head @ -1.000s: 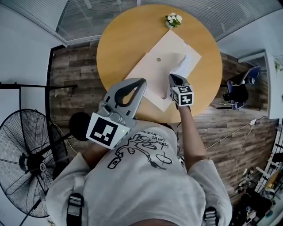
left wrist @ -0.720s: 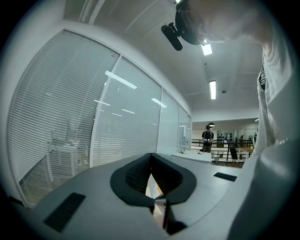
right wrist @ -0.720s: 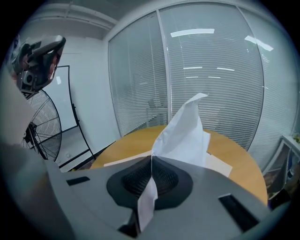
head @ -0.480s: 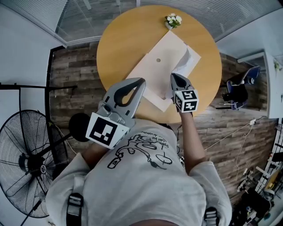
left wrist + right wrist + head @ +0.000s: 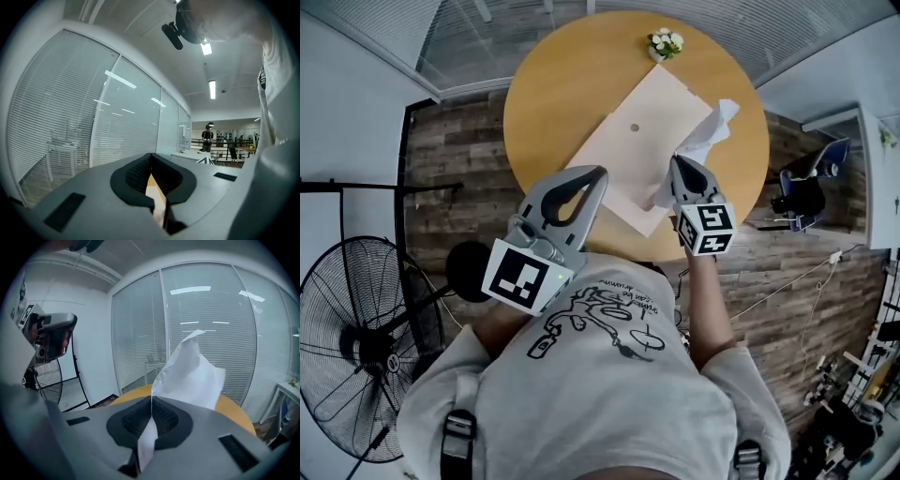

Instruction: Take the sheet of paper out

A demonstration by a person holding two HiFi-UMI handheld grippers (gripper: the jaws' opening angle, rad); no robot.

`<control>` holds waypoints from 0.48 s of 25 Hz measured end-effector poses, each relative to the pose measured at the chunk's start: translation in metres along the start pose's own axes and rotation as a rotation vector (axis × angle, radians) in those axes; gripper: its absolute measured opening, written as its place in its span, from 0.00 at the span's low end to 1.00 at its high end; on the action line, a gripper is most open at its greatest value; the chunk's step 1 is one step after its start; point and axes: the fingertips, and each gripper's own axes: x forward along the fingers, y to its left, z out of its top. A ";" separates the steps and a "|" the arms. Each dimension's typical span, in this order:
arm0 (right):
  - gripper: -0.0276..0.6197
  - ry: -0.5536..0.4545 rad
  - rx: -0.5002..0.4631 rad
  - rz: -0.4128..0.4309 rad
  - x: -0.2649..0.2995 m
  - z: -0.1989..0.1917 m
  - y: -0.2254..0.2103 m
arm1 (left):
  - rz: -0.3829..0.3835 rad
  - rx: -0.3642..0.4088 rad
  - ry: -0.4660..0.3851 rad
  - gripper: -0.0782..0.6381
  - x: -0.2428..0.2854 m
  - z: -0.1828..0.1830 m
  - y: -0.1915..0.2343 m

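Round table (image 5: 553, 103) is carrying a flat beige envelope (image 5: 623, 155) at its centre, long axis running 7 to 1 o'clock. The sheet of paper (image 5: 710, 131) is standing up crumpled off the envelope's 3 o'clock edge; can't tell if its tail is fully clear. Right gripper (image 5: 682, 165) is pinching the sheet's lower corner, jaws clamped flat with paper filling the slot. Left gripper (image 5: 594, 178) is idling at the envelope's 7 o'clock, by the person's chest, jaws closed together on nothing. Step in hand, my read: drawing the sheet free. To do it well, be pulling slowly along the opening toward 3–4 o'clock, not straight up, so nothing's tearing at the pinch. The envelope is lying unrestrained and probably dragging, so left gripper pressing its 9 o'clock half would help. Head view is giving the layout and the grippers' spacing, but no pad contact. Right gripper view is showing the pinch and the paper fanning above the pads, but not the envelope. Left gripper view is showing only blinds and office. Small flower pot (image 5: 667, 43) is sitting at the table's 12 o'clock, well apart.
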 end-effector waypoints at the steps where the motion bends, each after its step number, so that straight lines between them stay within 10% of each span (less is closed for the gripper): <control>1: 0.06 -0.007 -0.005 -0.002 -0.003 0.004 0.001 | -0.001 0.000 0.000 0.14 0.000 0.000 0.000; 12: 0.06 -0.088 -0.054 -0.016 -0.036 0.050 0.013 | -0.005 0.001 0.006 0.14 0.006 -0.004 0.001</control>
